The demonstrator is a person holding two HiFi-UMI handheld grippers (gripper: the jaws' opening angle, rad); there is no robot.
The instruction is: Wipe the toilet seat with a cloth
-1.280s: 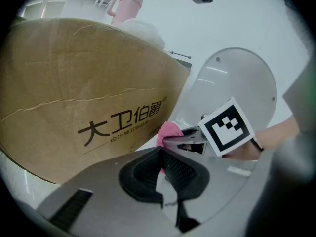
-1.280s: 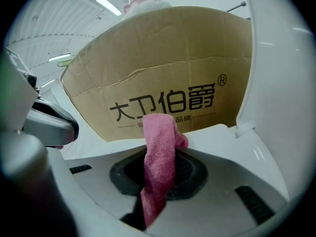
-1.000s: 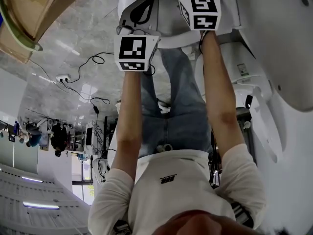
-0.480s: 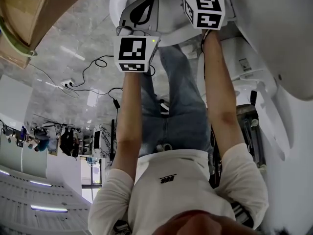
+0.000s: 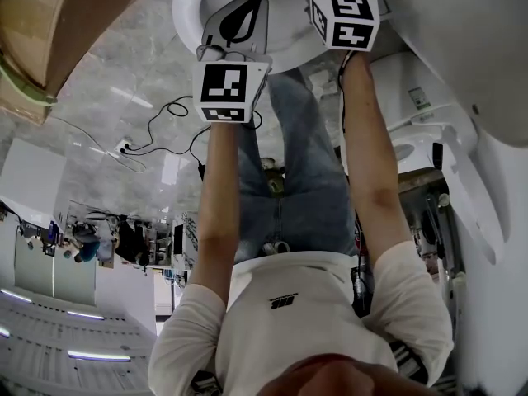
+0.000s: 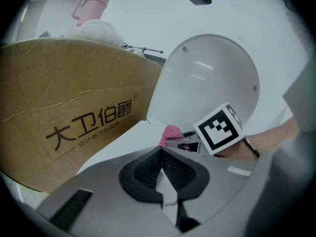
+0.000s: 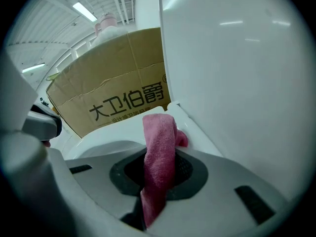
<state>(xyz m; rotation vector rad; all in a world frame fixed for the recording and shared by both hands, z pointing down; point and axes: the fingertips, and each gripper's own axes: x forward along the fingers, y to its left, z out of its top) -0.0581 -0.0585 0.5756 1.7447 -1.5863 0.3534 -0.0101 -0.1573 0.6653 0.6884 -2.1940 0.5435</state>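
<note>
Gripping the soft, limp pink cloth (image 7: 159, 147) by its bunched middle, my right tool (image 7: 160, 174) sits by the toilet seat (image 7: 106, 137); left tool (image 6: 163, 172) closed, empty.

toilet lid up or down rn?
Up. In the left gripper view the lid stands upright behind the seat, its inner face toward the camera.

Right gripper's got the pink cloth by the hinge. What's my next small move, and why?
Probably drag the right gripper forward along the white toilet seat: its clamped pink terry cloth reaches the seat's rear, beside the raised white lid.
</note>
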